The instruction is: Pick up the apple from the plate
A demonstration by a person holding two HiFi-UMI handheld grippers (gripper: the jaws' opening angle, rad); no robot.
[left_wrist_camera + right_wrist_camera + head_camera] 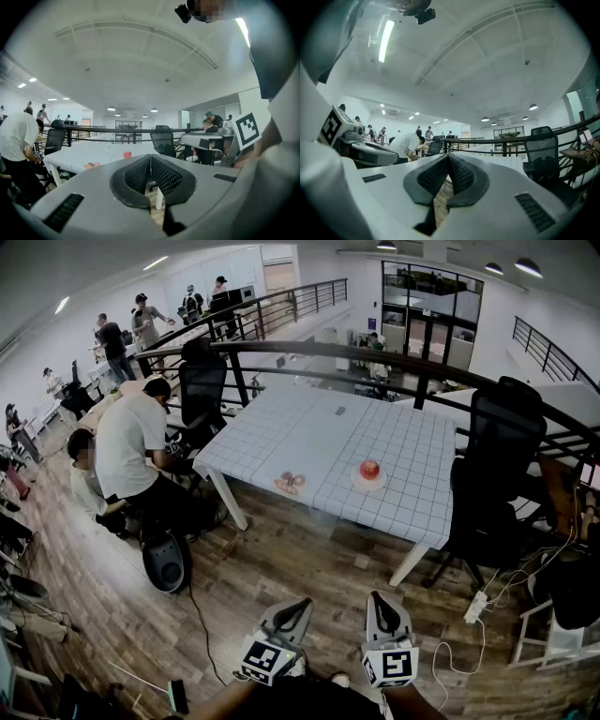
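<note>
A red apple sits on a small white plate near the front edge of a white gridded table. Both grippers are held low and close to me, well short of the table. My left gripper has its jaws together with nothing between them. My right gripper is likewise shut and empty. In the left gripper view the apple shows as a small red spot on the far table, above my left gripper. The right gripper view shows my right gripper with pads meeting.
Some peach-coloured items lie on the table left of the plate. A black office chair stands at the table's right end, another at its left. People crouch left of the table. Cables and a power strip lie on the wooden floor.
</note>
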